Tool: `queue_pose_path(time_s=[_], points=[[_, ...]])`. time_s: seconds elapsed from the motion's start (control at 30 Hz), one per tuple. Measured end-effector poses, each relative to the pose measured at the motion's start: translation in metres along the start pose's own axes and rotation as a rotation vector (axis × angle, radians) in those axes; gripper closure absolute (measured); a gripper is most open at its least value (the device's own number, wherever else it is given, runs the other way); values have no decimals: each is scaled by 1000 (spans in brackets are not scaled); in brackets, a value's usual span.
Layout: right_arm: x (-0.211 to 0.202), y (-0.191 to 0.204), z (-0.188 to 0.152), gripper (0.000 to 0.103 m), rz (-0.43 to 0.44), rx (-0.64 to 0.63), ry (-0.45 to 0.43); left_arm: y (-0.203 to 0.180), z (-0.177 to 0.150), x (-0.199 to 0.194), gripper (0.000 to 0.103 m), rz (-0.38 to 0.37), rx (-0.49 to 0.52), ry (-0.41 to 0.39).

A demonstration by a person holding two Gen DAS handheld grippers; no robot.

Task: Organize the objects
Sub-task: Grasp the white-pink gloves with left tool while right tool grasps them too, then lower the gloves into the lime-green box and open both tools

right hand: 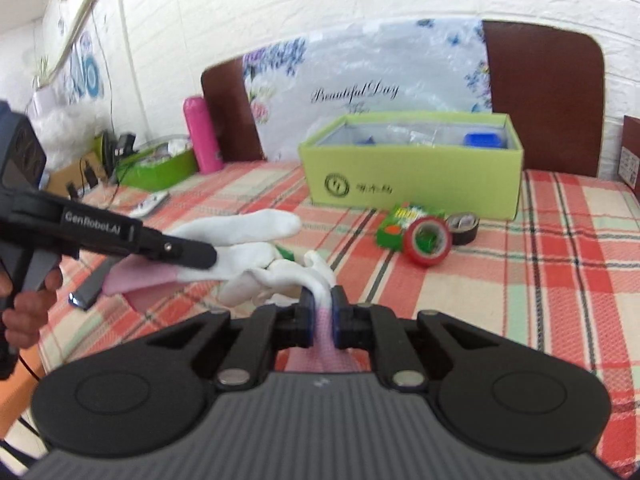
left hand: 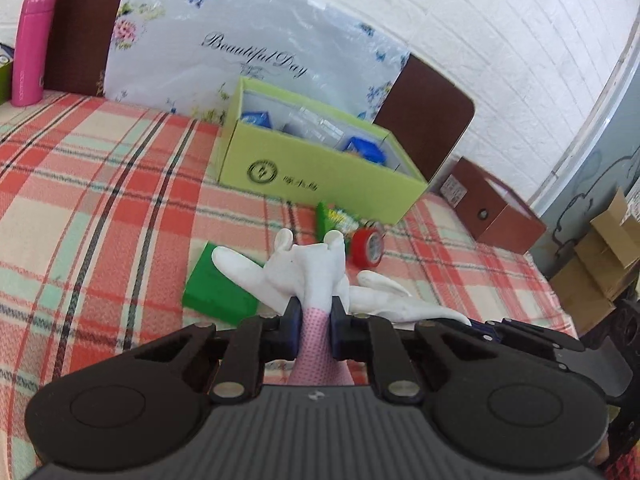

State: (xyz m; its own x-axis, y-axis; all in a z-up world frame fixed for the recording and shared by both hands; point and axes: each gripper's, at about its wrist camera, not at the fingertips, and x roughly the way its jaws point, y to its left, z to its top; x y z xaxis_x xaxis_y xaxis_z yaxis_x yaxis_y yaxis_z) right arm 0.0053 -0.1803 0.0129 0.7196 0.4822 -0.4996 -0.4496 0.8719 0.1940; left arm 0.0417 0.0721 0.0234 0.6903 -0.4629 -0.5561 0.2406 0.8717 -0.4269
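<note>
Your left gripper [left hand: 314, 318]: jaws clamped on pink cuff of white glove [left hand: 316, 272], pointing slightly down over bed. Your right gripper [right hand: 322, 314]: jaws pinched on cuff of second white glove [right hand: 288, 276], angled down. Your left hand [right hand: 20, 312] wraps left gripper's handle, finger on trigger.
</note>
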Motion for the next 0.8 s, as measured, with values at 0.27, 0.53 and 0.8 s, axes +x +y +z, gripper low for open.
queue_pose_path(time_s=[0.27,0.53,0.8], points=[[-14,-22,36,95,-50,48,-128,-24,34,-6,90,-35,39,-93],[-1,-36,82,95,-113,28,-223,-42,83,16,90,-34,77,-190],[43,-57,119,95,-227,-25,-262,-46,130,64,90,17,97,-234]])
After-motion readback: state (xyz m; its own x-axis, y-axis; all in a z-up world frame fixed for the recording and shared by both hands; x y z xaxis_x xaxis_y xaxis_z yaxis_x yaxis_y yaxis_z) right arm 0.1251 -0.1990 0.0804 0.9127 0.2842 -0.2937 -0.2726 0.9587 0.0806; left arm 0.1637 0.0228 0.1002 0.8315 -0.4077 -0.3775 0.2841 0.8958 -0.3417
